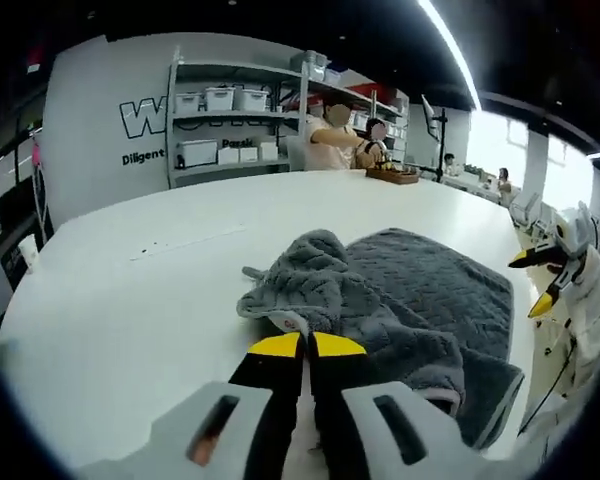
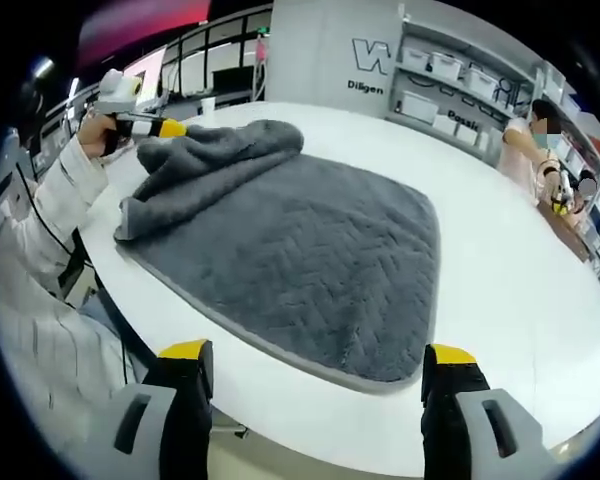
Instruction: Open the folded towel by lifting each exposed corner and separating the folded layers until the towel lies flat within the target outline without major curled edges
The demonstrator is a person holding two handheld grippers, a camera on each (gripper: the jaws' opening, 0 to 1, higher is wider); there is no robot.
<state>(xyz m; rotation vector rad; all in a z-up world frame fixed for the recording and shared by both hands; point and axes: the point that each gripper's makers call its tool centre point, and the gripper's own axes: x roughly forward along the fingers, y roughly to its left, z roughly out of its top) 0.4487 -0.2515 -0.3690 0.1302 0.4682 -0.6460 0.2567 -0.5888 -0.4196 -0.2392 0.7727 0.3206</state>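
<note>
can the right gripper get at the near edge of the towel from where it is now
Probably yes. The right gripper is open, and the towel has its near edge lying flat on the white table just ahead, with nothing between.

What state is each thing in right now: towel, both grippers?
towel: mostly spread flat on the white table, one end bunched and folded over near the left gripper.
left gripper: shut on towel, jaws pinching a corner.
right gripper: open, jaws wide apart, holding nothing, off the towel's near edge.
</note>
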